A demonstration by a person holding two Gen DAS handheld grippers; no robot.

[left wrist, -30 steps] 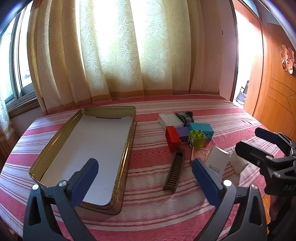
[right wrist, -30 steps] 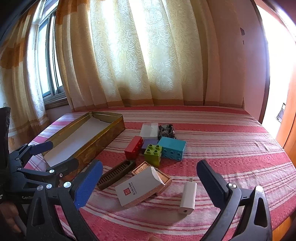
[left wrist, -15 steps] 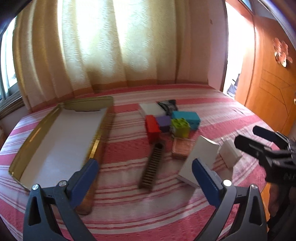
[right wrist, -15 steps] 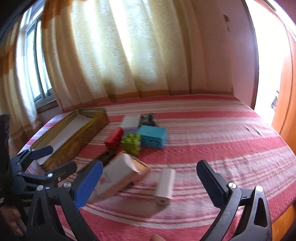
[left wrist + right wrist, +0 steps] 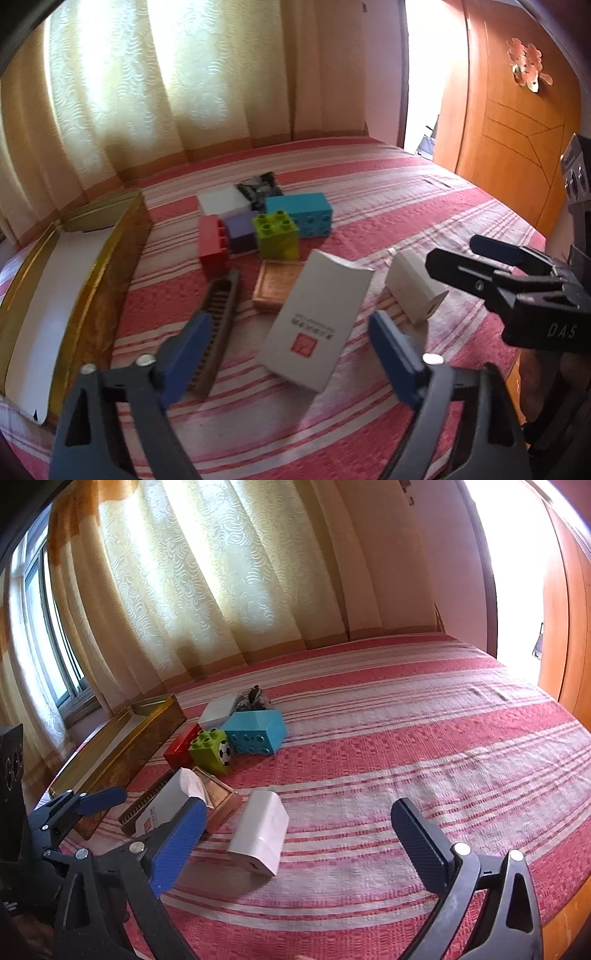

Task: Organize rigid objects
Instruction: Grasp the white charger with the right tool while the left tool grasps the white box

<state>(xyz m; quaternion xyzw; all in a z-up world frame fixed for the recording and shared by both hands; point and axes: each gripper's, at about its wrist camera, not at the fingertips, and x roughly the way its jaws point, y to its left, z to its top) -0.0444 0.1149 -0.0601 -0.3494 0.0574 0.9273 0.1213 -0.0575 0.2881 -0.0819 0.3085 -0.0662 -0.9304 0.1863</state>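
We approach the white carton with the left gripper, its jaws apart and just closing on nothing, the right gripper also apart; next, straddle and clamp it.

Left tongs hovering over the white card box, jaws just been closing in, nothing pressed between them. Box is leaning on the copper tray. Brown comb lying just left of it, white charger to the right with the right tongs reaching in beside it, jaws parted. Red, purple, green and teal bricks are clustering behind on the striped desk. Gold tin sitting far left.
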